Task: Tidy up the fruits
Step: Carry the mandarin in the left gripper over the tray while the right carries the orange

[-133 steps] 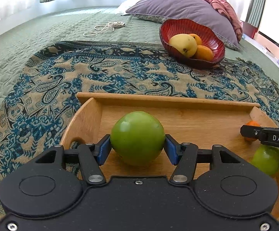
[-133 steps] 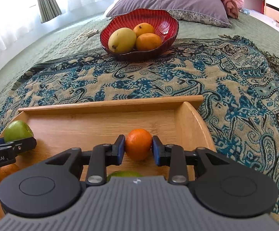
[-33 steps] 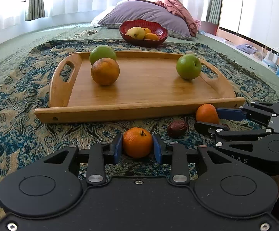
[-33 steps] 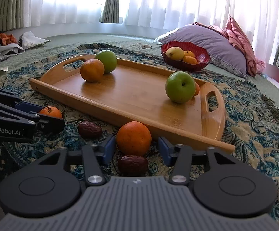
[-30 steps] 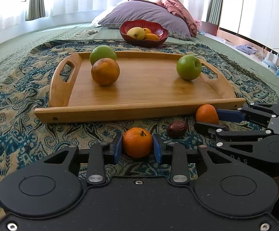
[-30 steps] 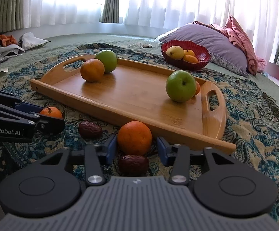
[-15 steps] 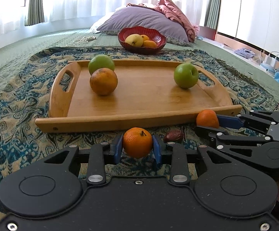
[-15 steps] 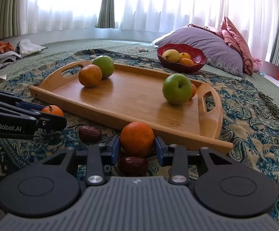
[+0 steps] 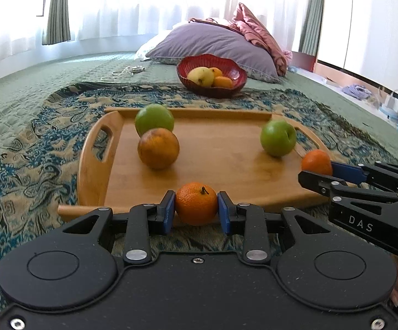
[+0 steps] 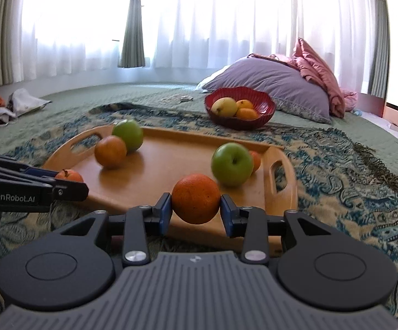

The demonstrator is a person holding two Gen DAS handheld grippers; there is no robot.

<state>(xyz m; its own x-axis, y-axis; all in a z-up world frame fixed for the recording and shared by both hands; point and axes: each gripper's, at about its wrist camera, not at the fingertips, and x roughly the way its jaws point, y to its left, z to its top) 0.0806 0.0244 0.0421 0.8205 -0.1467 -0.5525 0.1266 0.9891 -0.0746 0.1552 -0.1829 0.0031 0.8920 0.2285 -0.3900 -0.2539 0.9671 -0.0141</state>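
Left gripper (image 9: 196,214) is black with blue pads (image 9: 168,213) and silver screws; right gripper (image 10: 195,214) has a grey ribbed body, white "DAS" marking.

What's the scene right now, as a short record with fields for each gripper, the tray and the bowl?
left gripper: shut on small orange, at the tray's near edge
right gripper: shut on big orange, at the tray's near edge
tray: two green apples, one orange; another orange sits behind the right apple in the right view
bowl: yellow fruit, oranges
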